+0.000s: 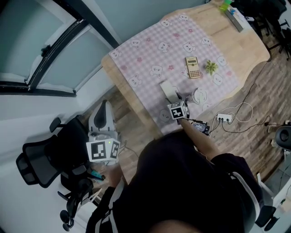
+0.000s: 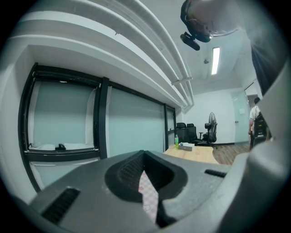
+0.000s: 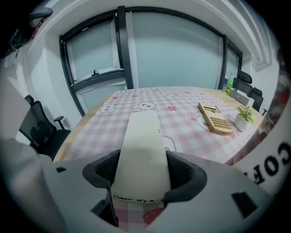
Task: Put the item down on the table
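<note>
A long cream-white flat box (image 3: 142, 145) sits between the jaws of my right gripper (image 3: 142, 170), which is shut on its sides. The box's far end points out over the pink checked tablecloth (image 3: 182, 132). In the head view the right gripper (image 1: 175, 98) holds the white box (image 1: 169, 89) low over the near part of the cloth (image 1: 150, 59); I cannot tell whether the box touches it. My left gripper (image 1: 105, 105) hangs off the table's near-left side above the floor. In its own view the left gripper (image 2: 144, 157) is shut with nothing in it.
A beige calculator (image 1: 193, 67) and a small potted plant (image 1: 210, 67) lie on the cloth beyond the box, with a white round object (image 1: 199, 96) near the right gripper. A green bottle (image 1: 224, 5) and tissue box (image 1: 234, 19) stand at the far end. A black office chair (image 1: 41, 159) stands at the left.
</note>
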A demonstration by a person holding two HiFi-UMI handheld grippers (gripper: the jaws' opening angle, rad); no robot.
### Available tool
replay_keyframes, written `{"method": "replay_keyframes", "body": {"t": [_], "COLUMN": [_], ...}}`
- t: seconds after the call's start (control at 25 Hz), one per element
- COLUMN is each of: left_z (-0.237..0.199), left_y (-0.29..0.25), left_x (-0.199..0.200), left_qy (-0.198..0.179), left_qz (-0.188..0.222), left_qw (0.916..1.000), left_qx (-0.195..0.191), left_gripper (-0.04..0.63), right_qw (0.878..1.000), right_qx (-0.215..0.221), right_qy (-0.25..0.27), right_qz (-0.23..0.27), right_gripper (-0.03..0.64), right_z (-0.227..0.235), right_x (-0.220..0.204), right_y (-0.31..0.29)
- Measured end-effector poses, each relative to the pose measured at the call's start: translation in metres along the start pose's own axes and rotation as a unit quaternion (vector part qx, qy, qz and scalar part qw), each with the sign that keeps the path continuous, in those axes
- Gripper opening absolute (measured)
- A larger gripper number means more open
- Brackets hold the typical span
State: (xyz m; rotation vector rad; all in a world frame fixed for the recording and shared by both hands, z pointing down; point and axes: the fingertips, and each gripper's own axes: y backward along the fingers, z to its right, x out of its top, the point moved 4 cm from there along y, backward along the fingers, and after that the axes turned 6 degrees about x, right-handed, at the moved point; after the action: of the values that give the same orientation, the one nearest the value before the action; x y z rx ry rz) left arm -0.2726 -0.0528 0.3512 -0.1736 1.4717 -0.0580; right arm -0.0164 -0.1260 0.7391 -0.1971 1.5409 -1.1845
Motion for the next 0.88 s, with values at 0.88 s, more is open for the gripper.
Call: {"method": "replay_keyframes", "body": {"t": [0.88], "left_z": [0.005], "left_y": [0.007], "left_x": [0.002], "left_qy": [0.002], "left_qz": [0.006], "left_qw": [1.0000], "left_qx": [-0.004], "left_gripper": [-0.002], "right_qw": [1.000], "right_qx": [0.002], "right_qy": [-0.003], "right_qz": [0.017], "right_gripper": [0.374], "right_z": [-0.009], "right_x": [0.011], "right_y": [0.010]}}
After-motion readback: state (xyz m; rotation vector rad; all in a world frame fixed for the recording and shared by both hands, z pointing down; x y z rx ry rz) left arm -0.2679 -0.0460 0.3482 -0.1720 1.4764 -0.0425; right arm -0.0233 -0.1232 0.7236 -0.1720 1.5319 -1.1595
